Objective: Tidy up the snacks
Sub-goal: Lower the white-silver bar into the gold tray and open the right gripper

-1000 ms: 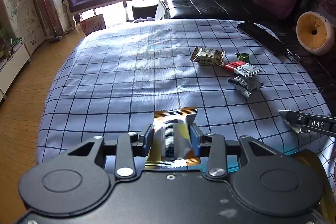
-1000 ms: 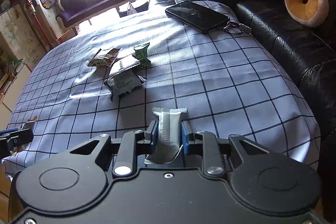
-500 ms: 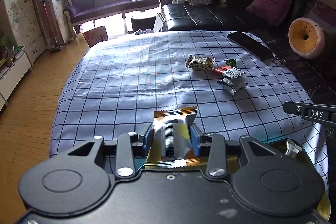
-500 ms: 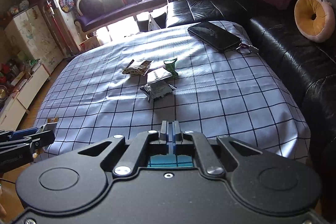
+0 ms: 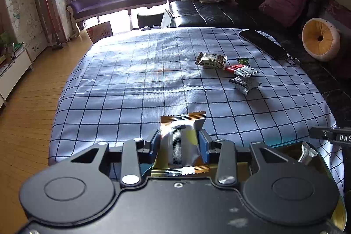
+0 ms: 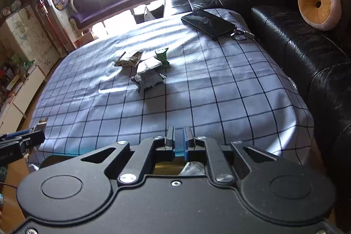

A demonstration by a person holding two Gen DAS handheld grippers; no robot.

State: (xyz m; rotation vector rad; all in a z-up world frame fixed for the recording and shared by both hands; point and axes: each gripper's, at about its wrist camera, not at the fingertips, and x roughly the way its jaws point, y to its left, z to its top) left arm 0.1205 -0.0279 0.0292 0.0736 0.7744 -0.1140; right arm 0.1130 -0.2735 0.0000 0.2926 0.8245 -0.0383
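A gold-and-silver snack packet (image 5: 183, 142) stands upright, pinched at its sides, its crimped gold edge on top. At about one o'clock from it, four snacks cluster on the checked cloth — a brown patterned packet (image 5: 211, 60), a small green one (image 5: 242, 61), a red-and-white one (image 5: 242, 70) and a crumpled silver one (image 5: 244, 82). A silver wrapper (image 5: 306, 152) lies in a gold container (image 5: 337, 209) at three o'clock.
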